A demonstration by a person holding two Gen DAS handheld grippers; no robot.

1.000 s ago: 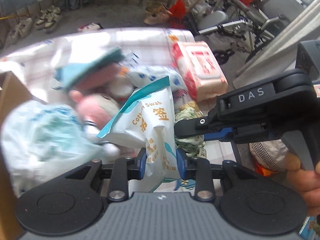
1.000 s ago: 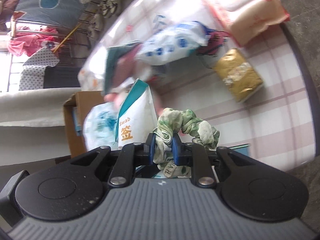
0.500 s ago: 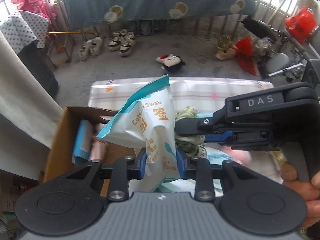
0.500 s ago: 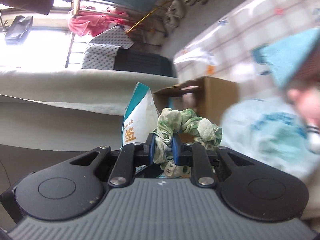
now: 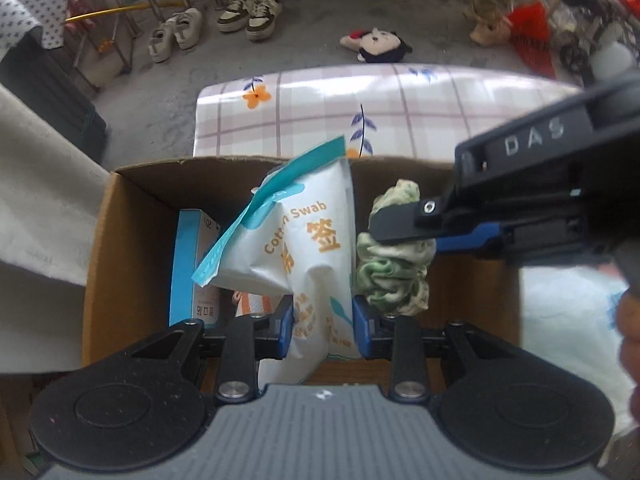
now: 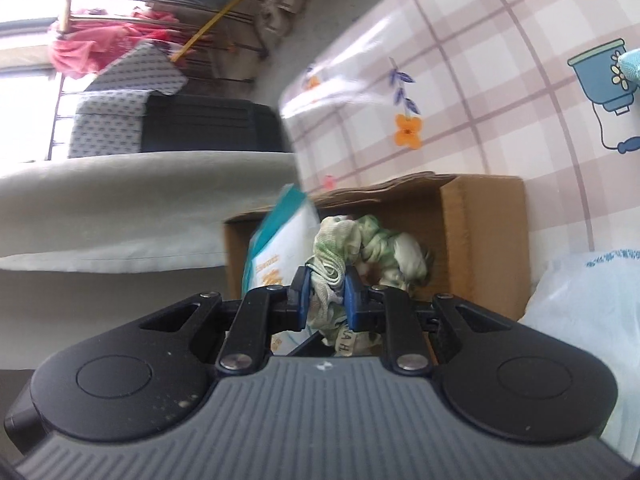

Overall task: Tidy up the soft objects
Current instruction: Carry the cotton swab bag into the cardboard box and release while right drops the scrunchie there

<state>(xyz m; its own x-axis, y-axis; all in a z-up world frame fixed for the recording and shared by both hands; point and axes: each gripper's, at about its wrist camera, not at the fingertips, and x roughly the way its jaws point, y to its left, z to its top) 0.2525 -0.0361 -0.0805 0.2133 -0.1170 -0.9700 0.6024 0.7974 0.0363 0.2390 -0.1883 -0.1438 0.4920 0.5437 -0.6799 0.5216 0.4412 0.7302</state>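
Observation:
My left gripper is shut on a white and teal cotton swab bag, held over the open cardboard box. Beside it on the right, my right gripper is shut on a green and white scrunchie, which also hangs over the box; the scrunchie and the right gripper's arm show in the left wrist view. The swab bag appears left of the scrunchie in the right wrist view. A blue and white carton lies inside the box.
The box stands on a table with a pink checked cloth. A pale blue plastic pack lies right of the box. A grey cloth hangs at the left. Shoes and a plush toy lie on the floor beyond.
Both grippers have swung left from the pile of soft goods on the table to above the cardboard box, each still holding its item. The box now fills the middle of both views.

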